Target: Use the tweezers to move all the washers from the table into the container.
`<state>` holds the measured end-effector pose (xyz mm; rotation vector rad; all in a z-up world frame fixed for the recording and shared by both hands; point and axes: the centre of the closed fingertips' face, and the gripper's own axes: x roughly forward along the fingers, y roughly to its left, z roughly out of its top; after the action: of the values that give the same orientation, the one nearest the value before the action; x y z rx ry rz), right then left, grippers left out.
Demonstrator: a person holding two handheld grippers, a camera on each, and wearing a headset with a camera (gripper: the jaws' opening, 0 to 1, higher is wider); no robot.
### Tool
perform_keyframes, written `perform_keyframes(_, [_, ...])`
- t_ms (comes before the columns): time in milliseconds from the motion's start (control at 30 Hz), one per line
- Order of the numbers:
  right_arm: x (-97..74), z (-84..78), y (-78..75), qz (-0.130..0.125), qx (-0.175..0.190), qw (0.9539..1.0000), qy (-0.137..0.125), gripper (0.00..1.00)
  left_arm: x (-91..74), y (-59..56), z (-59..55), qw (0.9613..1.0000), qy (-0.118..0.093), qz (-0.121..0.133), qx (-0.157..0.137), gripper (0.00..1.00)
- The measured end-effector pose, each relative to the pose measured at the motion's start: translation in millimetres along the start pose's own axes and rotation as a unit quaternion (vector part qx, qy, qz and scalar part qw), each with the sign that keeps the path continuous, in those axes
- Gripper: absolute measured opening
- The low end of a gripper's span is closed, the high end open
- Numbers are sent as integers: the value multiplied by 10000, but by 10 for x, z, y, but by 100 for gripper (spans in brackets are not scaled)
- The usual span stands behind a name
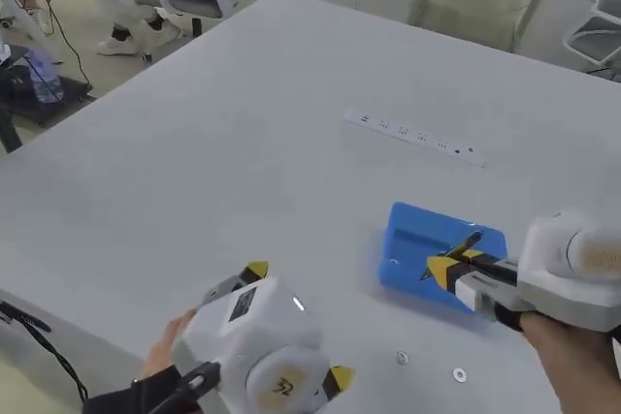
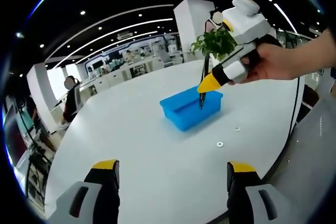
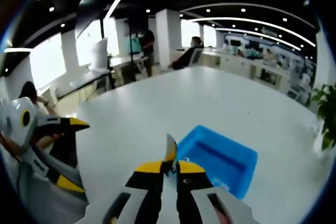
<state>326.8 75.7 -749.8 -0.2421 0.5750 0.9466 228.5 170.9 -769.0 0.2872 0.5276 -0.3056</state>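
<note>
The right gripper (image 3: 169, 167) has its jaws clamped on slim black tweezers (image 2: 202, 98), whose tips dip into the blue plastic container (image 2: 178, 116) just ahead of the jaws, likely a drop-off. The left gripper (image 2: 173, 166) has its jaws apart. Two small metal washers (image 2: 219, 144) lie on the white table (image 2: 131, 145) ahead of them; next, the tips must straddle one

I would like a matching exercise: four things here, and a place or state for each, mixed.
1. blue plastic container
2. two small metal washers
3. long white power strip
4. left gripper

a. jaws open, empty
b. on the white table, on the container's near side
c. under the black tweezers' tips
d. on the table, on the container's far side

Pairs: 1-c, 2-b, 3-d, 4-a
</note>
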Motion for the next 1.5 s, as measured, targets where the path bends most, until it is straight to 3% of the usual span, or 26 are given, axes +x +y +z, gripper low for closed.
perform_keyframes(300, [14, -408, 196, 189, 242, 9989, 343, 6, -5, -1, 41, 9998, -127, -22, -173, 90])
perform_keyframes(467, [24, -626, 260, 120, 177, 9981, 570, 6, -12, 7, 47, 9996, -149, -6, -230, 86])
perform_keyframes(900, [102, -713, 261, 98, 298, 9971, 697, 6, -11, 4, 40, 9997, -152, -7, -215, 86])
perform_keyframes(1067, [154, -796, 243, 71, 160, 9965, 815, 6, -8, 1, 34, 9997, -129, -17, -203, 87])
perform_keyframes(1500, [143, -792, 240, -16, 97, 9983, 582, 5, -5, 4, 33, 9998, -114, -1, -159, 86])
